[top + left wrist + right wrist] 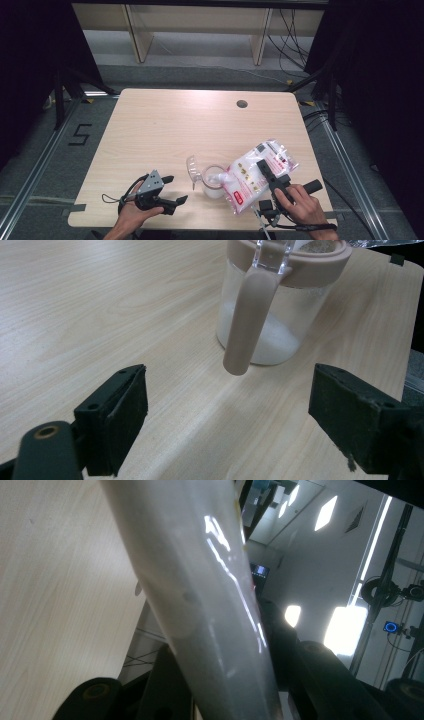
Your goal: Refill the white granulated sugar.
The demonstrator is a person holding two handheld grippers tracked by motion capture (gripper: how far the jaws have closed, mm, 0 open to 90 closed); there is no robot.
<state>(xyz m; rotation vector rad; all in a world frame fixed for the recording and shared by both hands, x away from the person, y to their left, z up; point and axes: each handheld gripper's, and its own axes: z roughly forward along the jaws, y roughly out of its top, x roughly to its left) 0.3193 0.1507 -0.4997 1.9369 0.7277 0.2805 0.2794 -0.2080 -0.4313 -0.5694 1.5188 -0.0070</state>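
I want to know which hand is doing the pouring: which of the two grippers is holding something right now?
The right gripper: its jaws clamp the plastic bag, tilted over the jar. The left gripper sits open with nothing between its jaws.

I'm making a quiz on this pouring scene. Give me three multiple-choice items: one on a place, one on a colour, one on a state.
1. The jar stands:
A left of the bag
B by the table's hole
C on the floor

2. The jar's rim is:
A green
B pink
C black

3. The left gripper is:
A shut on the jar
B holding the bag
C open

A: the high view shows the bag tilted over the jar from the right.
B: the left gripper view shows a pink rim.
C: its jaws stand apart with nothing between them.
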